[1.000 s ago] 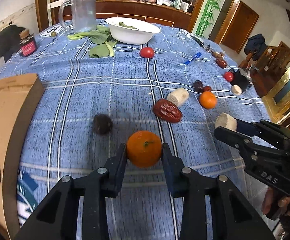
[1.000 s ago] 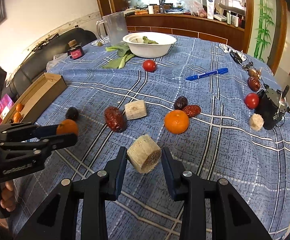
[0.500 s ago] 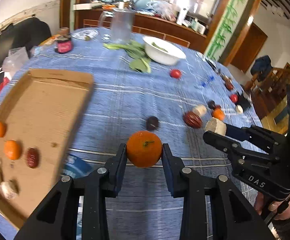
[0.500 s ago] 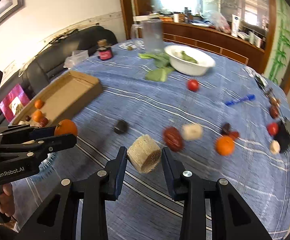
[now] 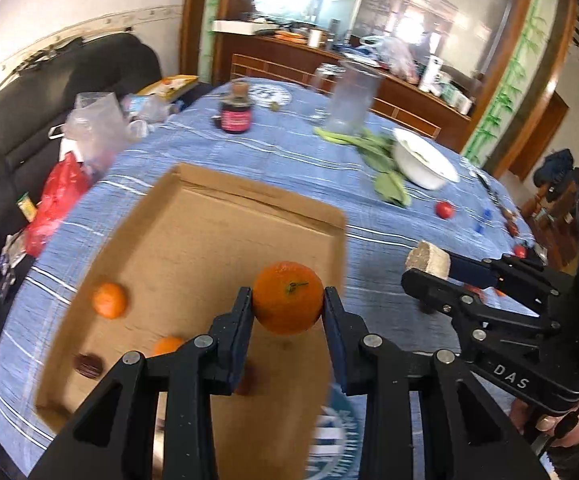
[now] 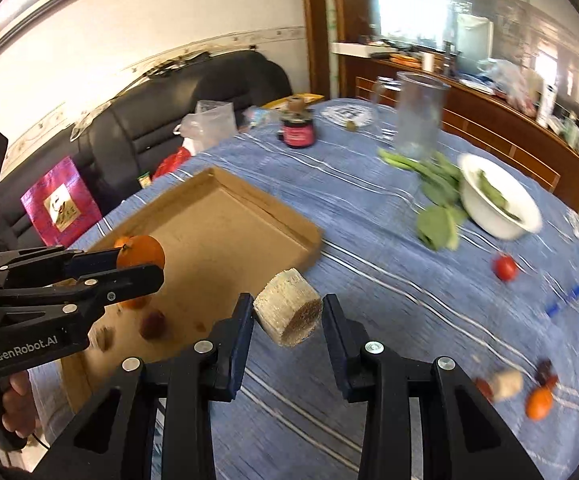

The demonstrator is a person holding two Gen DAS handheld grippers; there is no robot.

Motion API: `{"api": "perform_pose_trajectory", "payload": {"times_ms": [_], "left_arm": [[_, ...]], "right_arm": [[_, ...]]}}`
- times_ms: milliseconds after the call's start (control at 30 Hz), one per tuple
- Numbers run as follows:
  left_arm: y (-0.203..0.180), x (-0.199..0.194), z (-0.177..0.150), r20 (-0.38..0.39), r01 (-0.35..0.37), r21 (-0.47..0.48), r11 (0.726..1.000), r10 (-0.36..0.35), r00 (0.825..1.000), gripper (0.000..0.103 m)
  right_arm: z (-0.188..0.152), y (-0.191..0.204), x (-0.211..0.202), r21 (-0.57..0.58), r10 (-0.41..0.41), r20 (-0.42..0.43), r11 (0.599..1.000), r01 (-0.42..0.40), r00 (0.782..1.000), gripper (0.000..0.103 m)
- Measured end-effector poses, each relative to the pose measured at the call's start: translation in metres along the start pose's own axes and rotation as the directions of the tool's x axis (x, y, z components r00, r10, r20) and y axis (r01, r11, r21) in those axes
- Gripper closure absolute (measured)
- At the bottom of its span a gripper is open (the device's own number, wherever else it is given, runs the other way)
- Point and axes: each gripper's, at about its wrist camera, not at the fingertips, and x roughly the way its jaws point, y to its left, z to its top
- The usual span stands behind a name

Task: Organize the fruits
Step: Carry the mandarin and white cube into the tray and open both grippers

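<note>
Your left gripper (image 5: pixel 288 300) squeezes an orange (image 5: pixel 288 298) between its fingers, up in the air over the cardboard box (image 5: pixel 217 216). Your right gripper (image 6: pixel 288 312) pinches a pale sugarcane chunk (image 6: pixel 288 312) above the blue tablecloth (image 6: pixel 369 240), just beside the box. Only the right view shows loose fruit far off on the cloth. Two small oranges (image 5: pixel 109 300) and a dark date (image 5: pixel 88 365) lie in the box.

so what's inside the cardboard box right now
In the shallow brown cardboard box: two small oranges, a dark red date, another reddish fruit. The left tool covers the near part.
</note>
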Motion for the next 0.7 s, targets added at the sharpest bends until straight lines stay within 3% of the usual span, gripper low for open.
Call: {"api": "perform_pose_trajectory", "payload": {"times_ms": [300, 700], "left_arm": [[0.072, 0.021, 0.016, -0.055, -0.091, -0.064, 0.994, 0.088, 0.995, 0.07], [0.101, 0.059, 0.027, -0.111, -0.137, -0.073, 0.988, 0.129, 0.985, 0.069]], "right_arm": [[0.048, 0.041, 0.062, -0.036, 0.068, -0.042, 0.997, -0.07, 0.997, 0.065], [0.078, 0.073, 0.147, -0.129, 0.026, -0.164, 0.991, -0.047, 0.986, 0.065]]}}
